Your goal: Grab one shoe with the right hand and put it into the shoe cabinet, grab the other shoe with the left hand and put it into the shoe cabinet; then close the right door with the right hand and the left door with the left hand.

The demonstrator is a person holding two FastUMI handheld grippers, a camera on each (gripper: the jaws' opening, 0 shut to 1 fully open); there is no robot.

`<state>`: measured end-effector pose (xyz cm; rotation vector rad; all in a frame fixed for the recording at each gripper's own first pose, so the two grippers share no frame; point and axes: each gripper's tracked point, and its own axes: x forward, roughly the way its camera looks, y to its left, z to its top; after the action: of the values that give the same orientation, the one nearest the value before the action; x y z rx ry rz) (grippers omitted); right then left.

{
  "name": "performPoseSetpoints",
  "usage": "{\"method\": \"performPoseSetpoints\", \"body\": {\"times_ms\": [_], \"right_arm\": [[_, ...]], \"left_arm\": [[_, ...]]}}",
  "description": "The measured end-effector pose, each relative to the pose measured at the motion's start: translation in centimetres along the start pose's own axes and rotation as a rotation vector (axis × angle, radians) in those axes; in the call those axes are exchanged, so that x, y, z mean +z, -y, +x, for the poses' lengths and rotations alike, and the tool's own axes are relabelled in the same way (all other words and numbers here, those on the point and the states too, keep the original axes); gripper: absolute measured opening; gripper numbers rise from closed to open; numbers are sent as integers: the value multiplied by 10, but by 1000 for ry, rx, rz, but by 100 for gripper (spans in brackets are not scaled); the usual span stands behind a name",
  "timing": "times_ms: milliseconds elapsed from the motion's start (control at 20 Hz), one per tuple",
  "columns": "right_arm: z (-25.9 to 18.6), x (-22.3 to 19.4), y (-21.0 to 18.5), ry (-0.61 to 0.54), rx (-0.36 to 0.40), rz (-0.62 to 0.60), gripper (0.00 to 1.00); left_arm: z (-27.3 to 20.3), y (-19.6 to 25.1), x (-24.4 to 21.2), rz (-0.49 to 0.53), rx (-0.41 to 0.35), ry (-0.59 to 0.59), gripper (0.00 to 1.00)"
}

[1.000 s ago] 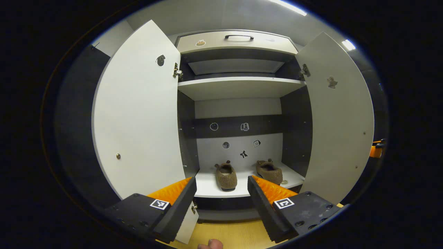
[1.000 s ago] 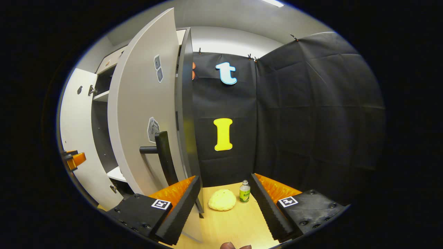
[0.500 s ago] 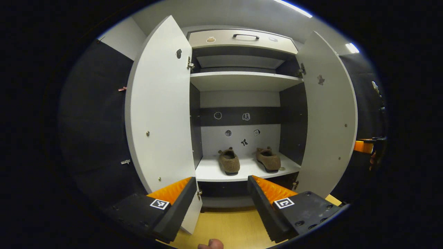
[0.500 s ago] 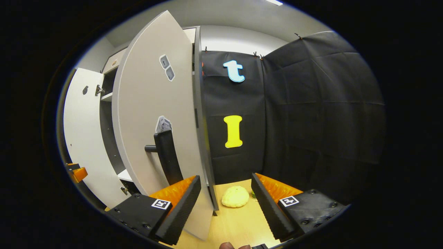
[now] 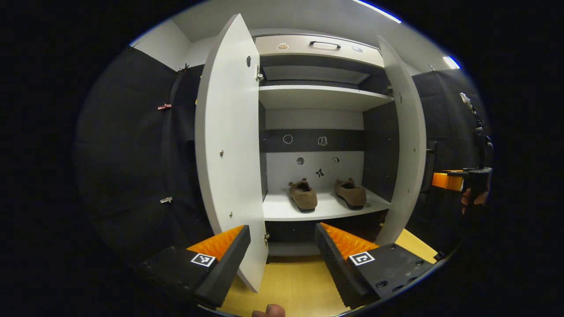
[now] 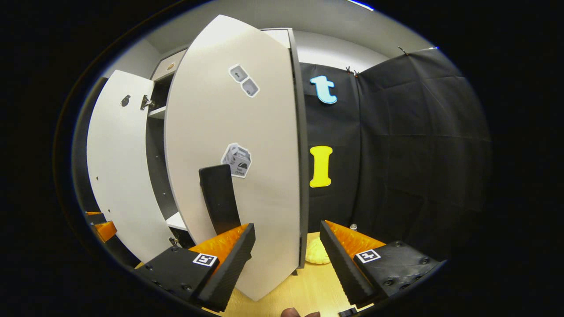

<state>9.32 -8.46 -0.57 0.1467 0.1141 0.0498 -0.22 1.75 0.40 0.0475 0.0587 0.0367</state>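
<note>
Your left gripper [image 5: 282, 246] hangs low in front of the cabinet [image 5: 317, 94], fingers spread wide with nothing between them, the left door's [image 5: 229, 145] bottom edge showing in the gap. Your right gripper [image 6: 286, 246] is just as wide and empty — it sits close to the outer face of the right door [image 6: 238, 145], just below its dark handle [image 6: 218, 198]. Beyond the left gripper, both doors stand open. Farther in, the two shoes — the left shoe [image 5: 302, 196] and the right shoe [image 5: 350, 193] — sit side by side on the bottom shelf [image 5: 321, 209], toes toward you.
</note>
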Motion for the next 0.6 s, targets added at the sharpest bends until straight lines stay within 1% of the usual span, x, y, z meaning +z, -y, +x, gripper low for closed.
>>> {"method": "performPoseSetpoints", "body": {"times_ms": [200, 300, 350, 450, 600], "right_arm": [[9, -20, -50, -54, 73, -24, 98], [4, -23, -63, -49, 79, -41, 96], [1, -24, -69, -44, 96, -43, 96], [-5, -29, -86, -60, 134, -28, 98], [-17, -31, -108, -53, 168, -36, 98]], "left_arm": [[-8, -25, -5, -16, 25, -12, 94], [-11, -38, -5, -26, 43, -9, 94], [-12, -46, -4, -30, 53, -7, 94], [-14, -64, -1, -34, 77, -1, 94], [-15, -95, 2, -24, 122, 3, 94]]}}
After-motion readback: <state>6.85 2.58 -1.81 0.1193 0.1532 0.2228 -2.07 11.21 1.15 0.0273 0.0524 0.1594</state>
